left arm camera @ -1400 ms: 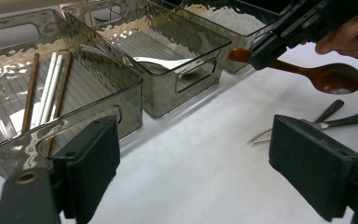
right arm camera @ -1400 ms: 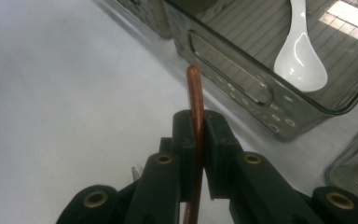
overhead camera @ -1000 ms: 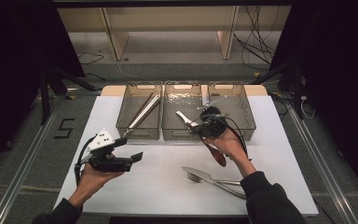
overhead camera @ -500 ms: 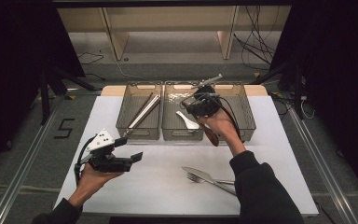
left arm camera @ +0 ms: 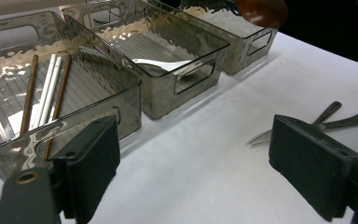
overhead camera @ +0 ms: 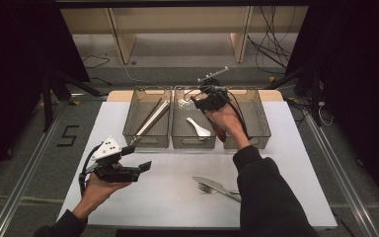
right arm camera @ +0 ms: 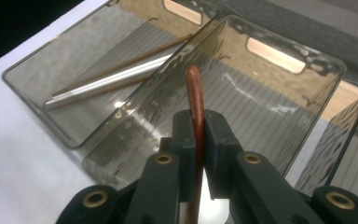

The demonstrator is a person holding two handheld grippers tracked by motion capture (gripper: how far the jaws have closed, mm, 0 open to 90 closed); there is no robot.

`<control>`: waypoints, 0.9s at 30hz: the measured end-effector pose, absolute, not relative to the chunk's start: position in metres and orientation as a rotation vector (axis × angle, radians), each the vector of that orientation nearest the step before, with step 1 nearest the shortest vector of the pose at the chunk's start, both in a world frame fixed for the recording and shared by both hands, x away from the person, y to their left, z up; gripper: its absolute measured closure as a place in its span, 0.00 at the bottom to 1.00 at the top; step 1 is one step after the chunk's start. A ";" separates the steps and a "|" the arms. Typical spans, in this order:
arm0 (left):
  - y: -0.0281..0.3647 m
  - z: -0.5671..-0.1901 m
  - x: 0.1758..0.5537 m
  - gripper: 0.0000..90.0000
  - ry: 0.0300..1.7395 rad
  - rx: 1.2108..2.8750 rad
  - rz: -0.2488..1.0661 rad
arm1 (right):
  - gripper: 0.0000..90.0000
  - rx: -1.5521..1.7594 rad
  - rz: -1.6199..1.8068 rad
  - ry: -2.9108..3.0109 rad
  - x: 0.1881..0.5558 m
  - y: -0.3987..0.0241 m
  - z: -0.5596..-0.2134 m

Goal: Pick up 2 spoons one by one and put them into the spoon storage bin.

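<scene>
1. High view: the right gripper is raised over the middle bin of three clear bins, its fingers pinched onto a reddish-brown wooden utensil whose broad end hangs down toward the person's wrist. Judging from this, it is a wooden spoon held above the row so it can be dropped into a bin.
2. Right gripper view shows the slim wooden handle clamped edge-on between the two fingers, its tip poking out beyond them toward the middle bin's floor. The narrow grip likely keeps the spoon from swivelling.
3. A white spoon already lies in the middle bin, below the right fingers, which suggests spoons belong there; chopsticks lie in the left bin, off to the side.
4. The left gripper hovers low over the white bench with its fingers spread wide and holding nothing, probably waiting.
5. A knife and fork lie together on the bench, well apart from both pairs of fingers, apparently unsorted.
</scene>
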State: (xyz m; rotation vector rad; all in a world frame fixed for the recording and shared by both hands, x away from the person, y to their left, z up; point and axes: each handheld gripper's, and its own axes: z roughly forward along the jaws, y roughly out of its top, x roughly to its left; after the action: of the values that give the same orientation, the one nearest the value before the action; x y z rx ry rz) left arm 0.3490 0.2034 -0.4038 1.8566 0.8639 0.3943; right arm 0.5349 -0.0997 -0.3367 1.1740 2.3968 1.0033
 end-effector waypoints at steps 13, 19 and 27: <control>0.203 -0.403 0.349 0.17 0.852 1.864 0.389 | 0.94 1.188 0.995 2.369 0.559 -0.083 -0.345; 0.203 -0.403 0.348 0.17 0.850 1.864 0.389 | 0.94 1.172 0.977 2.359 0.565 -0.077 -0.350; 0.203 -0.403 0.349 0.17 0.849 1.866 0.389 | 0.94 1.189 0.965 2.337 0.570 -0.076 -0.351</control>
State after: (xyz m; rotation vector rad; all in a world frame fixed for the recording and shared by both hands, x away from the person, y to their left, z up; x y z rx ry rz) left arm 0.3486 0.2027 -0.4033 1.8662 0.8494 0.3893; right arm 0.5700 -0.0758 -0.3512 1.1889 2.3368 0.9653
